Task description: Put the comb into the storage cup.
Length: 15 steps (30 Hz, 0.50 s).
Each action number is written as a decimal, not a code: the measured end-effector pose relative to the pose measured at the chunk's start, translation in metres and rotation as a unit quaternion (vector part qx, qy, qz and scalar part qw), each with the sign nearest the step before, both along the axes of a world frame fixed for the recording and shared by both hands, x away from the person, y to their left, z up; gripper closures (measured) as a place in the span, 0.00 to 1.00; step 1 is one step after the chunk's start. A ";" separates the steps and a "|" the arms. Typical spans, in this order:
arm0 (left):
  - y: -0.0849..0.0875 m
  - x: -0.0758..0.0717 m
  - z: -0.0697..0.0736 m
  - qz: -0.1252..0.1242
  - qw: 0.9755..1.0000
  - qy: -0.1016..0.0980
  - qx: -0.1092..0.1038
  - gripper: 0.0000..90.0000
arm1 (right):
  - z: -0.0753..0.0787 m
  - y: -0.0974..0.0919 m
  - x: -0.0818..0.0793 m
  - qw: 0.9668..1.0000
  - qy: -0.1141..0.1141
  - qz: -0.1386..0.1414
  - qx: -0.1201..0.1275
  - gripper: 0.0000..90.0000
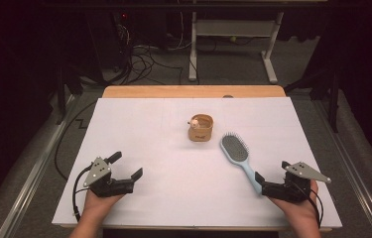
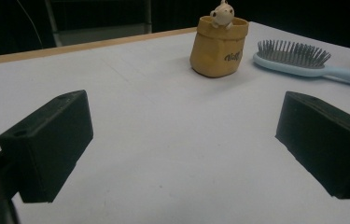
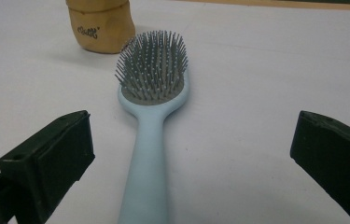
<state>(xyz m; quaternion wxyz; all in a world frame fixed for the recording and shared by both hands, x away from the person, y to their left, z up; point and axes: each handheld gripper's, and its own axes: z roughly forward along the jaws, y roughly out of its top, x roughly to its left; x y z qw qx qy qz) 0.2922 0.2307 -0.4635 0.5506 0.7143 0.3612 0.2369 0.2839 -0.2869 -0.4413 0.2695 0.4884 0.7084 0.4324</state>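
Observation:
A light blue hairbrush (image 1: 236,150) with grey bristles lies face up on the white table (image 1: 144,129), its handle pointing toward the near right. My right gripper (image 1: 272,171) is open at the handle's end; in the right gripper view the hairbrush (image 3: 154,79) runs up between the jaws of that gripper (image 3: 193,156), nearer the left jaw, untouched. A small tan pot (image 1: 201,129) with a little pale figure on its rim stands mid-table. My left gripper (image 1: 127,165) rests open at the near left, nothing between its jaws. From the left gripper (image 2: 186,140), the pot (image 2: 219,46) and hairbrush (image 2: 294,58) lie ahead.
A strip of wooden tabletop (image 1: 193,91) shows past the white sheet's far edge. Beyond it are dark floor, loose cables (image 1: 144,59) and the white legs of a desk (image 1: 233,44). Rails run along both sides of the table.

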 end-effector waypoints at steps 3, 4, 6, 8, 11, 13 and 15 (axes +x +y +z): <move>0.000 0.000 0.000 -0.002 1.000 -0.003 -0.001 0.05 | 0.001 0.003 0.003 1.000 0.014 0.000 -0.012 0.00; 0.000 0.000 0.000 -0.005 1.000 -0.002 -0.003 0.05 | 0.001 0.004 0.003 1.000 0.019 0.002 -0.016 0.00; 0.000 0.001 0.000 -0.007 1.000 -0.002 -0.004 0.05 | 0.002 0.006 0.006 0.999 0.029 0.005 -0.024 0.00; -0.001 0.001 0.000 -0.008 1.000 -0.003 -0.003 0.05 | 0.004 0.007 0.008 0.999 0.042 0.007 -0.031 0.00; -0.002 0.001 0.001 -0.010 1.000 -0.004 0.001 0.05 | 0.005 0.010 0.012 0.997 0.061 0.014 -0.047 0.00; -0.002 0.001 0.001 -0.012 1.000 -0.005 0.002 0.05 | 0.005 0.010 0.013 0.996 0.068 0.015 -0.052 0.00; -0.002 0.001 0.001 -0.014 1.000 -0.005 0.000 0.05 | 0.005 0.011 0.015 0.995 0.081 0.017 -0.062 0.00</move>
